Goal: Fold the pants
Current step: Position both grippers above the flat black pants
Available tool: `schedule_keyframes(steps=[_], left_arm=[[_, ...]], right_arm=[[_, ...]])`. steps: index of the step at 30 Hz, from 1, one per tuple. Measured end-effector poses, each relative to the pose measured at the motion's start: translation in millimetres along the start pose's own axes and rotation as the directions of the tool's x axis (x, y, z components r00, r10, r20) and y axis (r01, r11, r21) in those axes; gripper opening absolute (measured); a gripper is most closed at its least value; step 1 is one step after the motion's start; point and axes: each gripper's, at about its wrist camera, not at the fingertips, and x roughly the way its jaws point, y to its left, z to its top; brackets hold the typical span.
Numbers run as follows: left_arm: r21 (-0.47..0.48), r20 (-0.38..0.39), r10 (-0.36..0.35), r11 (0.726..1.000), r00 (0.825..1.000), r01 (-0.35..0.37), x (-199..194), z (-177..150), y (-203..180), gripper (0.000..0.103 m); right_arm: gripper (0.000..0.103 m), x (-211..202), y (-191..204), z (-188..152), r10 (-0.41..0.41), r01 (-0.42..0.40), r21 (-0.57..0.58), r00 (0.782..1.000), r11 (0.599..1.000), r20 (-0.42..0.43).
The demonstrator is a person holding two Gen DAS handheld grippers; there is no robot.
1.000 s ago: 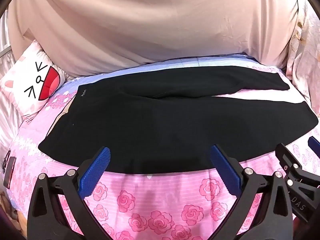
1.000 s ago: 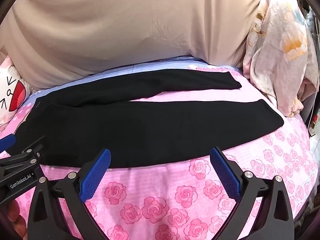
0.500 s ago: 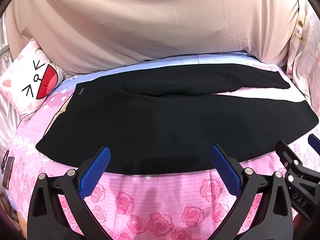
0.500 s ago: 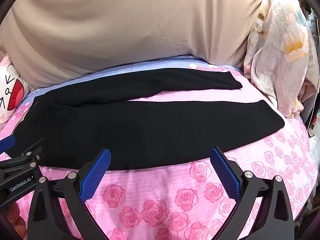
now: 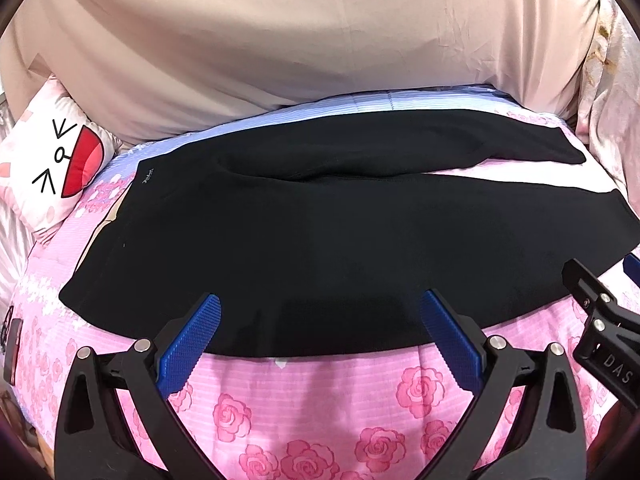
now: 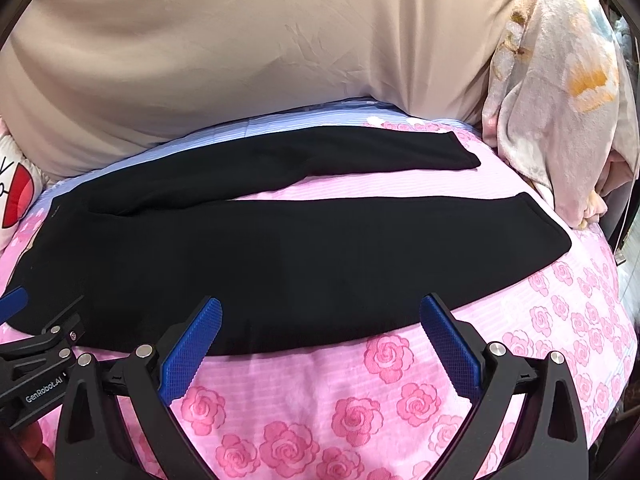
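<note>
The black pants point(image 5: 320, 240) lie flat on the pink bed point(image 5: 320, 400), legs pointing right. The left claw point(image 5: 320, 336) and right claw point(image 6: 320, 336) are wide, holding nothing, at the near edge.

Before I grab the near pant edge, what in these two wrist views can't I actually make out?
- Small logo on the pants, left wrist view: too small to read.
- Dark object at the bed's left edge: cut off by the fisheye rim.
- Pants' near hem behind the left gripper and right gripper fingers: partly covered.
</note>
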Motion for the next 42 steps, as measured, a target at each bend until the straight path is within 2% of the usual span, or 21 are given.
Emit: schedule_keyframes(steps=[9,15,29,42], left_arm=[[0.001,-0.014,0.008,1.000,1.000,-0.008,10.8,8.7,4.0,0.098],[-0.014,-0.029,0.030,0.999,0.999,-0.030,23.8,14.7,10.7,0.098],[-0.008,-0.036,0.028,1.000,0.999,-0.028,30.2,18.5,5.8,0.098],[-0.008,-0.037,0.030,1.000,0.999,-0.030,32.3,20.1,8.2,0.098]], right_arm=[[0.098,12.2,-4.7,10.5,0.009,-0.009,-0.003,1.000,1.000,-0.009],[0.098,23.5,-30.5,28.8,-0.024,0.025,0.056,1.000,0.998,-0.010],[0.098,32.3,-2.5,26.9,0.001,-0.001,-0.011,1.000,1.000,-0.031],[0.098,35.7,2.2,24.8,0.002,-0.003,-0.014,0.999,1.000,-0.044]])
